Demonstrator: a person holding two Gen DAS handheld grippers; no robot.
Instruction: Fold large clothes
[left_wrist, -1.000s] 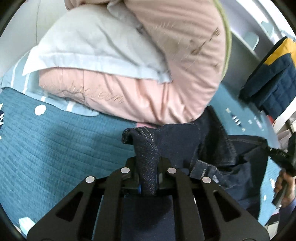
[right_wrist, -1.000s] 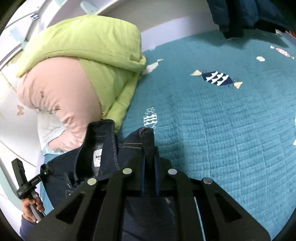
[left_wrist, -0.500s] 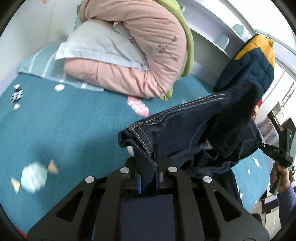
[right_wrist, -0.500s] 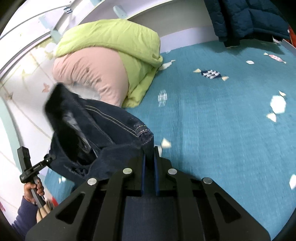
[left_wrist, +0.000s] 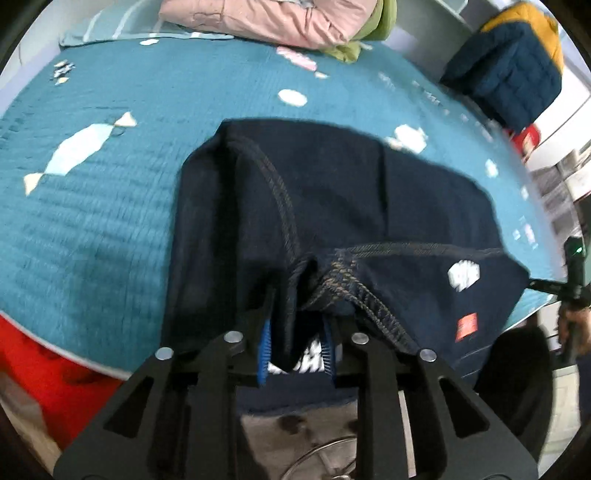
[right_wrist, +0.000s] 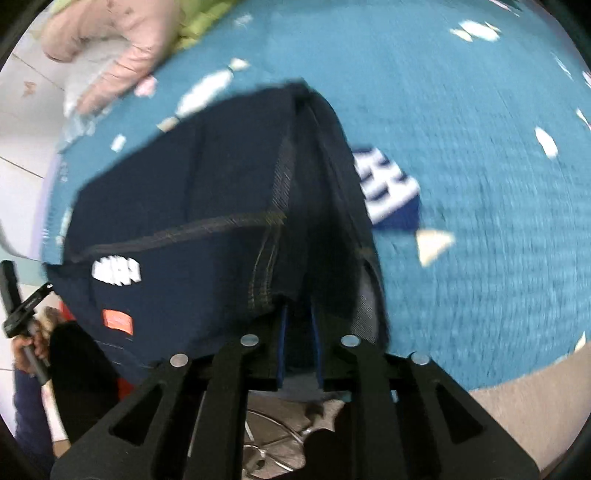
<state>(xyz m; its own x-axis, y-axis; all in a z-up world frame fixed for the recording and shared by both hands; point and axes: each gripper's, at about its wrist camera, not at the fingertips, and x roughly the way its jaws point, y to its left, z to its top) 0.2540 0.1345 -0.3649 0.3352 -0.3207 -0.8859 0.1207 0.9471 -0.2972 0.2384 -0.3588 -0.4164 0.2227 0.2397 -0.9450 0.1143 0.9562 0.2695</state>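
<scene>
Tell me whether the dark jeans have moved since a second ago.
Yes. The dark jeans have come away from the pink duvet, toward the near edge of the teal bedspread.

Dark navy denim jacket with tan stitching and an orange tag, on a teal bedspread dotted with white shapes; pink quilt, lime-green lining.

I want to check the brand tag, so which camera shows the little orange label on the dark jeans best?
The right wrist view: the orange label sits unobstructed on the jeans. In the left wrist view it is smaller, near the edge. Both are blurred, unreadable.
</scene>
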